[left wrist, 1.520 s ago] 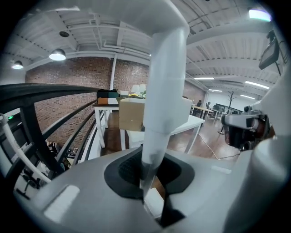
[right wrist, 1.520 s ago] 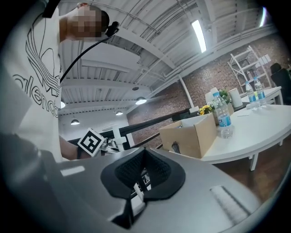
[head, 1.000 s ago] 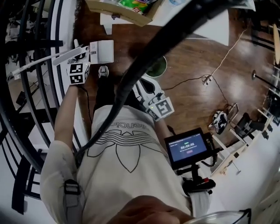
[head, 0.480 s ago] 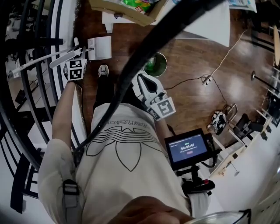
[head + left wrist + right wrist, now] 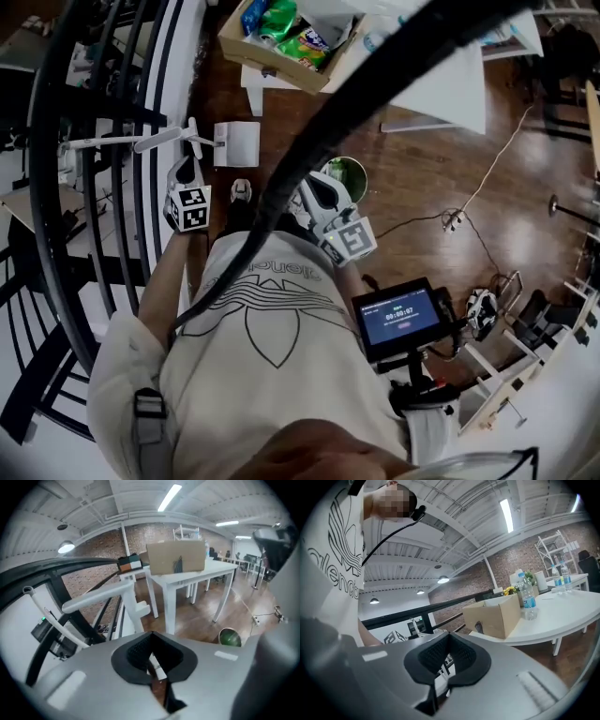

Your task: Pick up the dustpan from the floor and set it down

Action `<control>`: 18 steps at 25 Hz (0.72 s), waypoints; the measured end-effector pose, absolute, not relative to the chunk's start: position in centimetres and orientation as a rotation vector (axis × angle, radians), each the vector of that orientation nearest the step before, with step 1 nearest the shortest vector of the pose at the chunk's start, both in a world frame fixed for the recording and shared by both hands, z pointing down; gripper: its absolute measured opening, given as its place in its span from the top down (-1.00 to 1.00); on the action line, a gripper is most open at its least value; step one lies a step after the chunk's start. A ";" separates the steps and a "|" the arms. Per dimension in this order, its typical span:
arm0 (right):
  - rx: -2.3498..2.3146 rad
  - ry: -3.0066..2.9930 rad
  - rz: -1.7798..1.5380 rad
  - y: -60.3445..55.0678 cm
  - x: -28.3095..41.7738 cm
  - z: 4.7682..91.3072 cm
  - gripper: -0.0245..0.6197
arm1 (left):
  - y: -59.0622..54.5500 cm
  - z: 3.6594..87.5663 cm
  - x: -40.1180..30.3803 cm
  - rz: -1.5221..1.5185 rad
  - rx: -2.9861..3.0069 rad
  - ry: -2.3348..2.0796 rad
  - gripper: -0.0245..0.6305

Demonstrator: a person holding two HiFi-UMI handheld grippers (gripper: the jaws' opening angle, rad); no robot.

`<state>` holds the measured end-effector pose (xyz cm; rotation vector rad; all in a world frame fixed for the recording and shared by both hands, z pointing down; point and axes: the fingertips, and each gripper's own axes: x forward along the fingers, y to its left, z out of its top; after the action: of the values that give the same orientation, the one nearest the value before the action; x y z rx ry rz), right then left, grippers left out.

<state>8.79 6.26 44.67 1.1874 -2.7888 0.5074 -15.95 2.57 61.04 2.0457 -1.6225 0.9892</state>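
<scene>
**Both grippers closed and empty, dustpan on the floor**

We hold the left gripper with its jaws closed together and nothing between them. It points down toward the floor beside the black railing. The dustpan is white and stands on the wood floor just ahead of this gripper, near it but not touching. Its long handle reaches back toward the railing. In the left gripper view that handle crosses above and beyond the jaw tips, well clear of the pads.

Our right gripper is also closed, with nothing caught in it. It sits in front of our body, more nearly level, and looks out toward the white desk. A cardboard box and water bottles stand on that desk.

A green bin rests on the floor between the dustpan and the right gripper, close to the desk legs. Our shoe is planted just below the dustpan in the head view.
</scene>
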 end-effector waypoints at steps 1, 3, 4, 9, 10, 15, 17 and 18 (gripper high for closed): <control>1.167 -2.803 0.495 6.3 8.5 44.4 0.92 | 3.3 59.9 -14.3 0.909 2.126 -1.557 0.86; 1.128 -2.832 0.454 5.9 7.6 44.1 0.92 | 4.3 57.2 -10.0 0.720 2.332 -1.361 0.86; 1.112 -2.848 0.431 5.7 7.2 43.9 0.92 | 4.5 55.8 -7.9 0.649 2.424 -1.275 0.86; 1.090 -2.877 0.401 5.8 7.7 42.4 0.92 | 4.1 48.5 -0.5 0.346 2.504 -1.129 0.86; 1.079 -2.881 0.388 5.8 7.7 42.2 0.92 | 3.7 47.4 0.3 0.305 2.494 -1.130 0.86; 1.057 -2.894 0.350 5.6 7.6 42.2 0.92 | 2.8 45.3 2.5 0.219 2.530 -1.191 0.86; 1.067 -2.903 0.355 5.9 7.9 41.6 0.92 | 3.3 44.5 3.4 0.275 2.603 -1.187 0.86; 1.072 -2.910 0.352 6.0 7.9 41.3 0.92 | 3.5 44.3 3.7 0.309 2.642 -1.173 0.86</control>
<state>7.94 6.01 41.29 1.0721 -2.9095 0.3521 3.67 3.47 44.29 2.6415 -1.1734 0.3092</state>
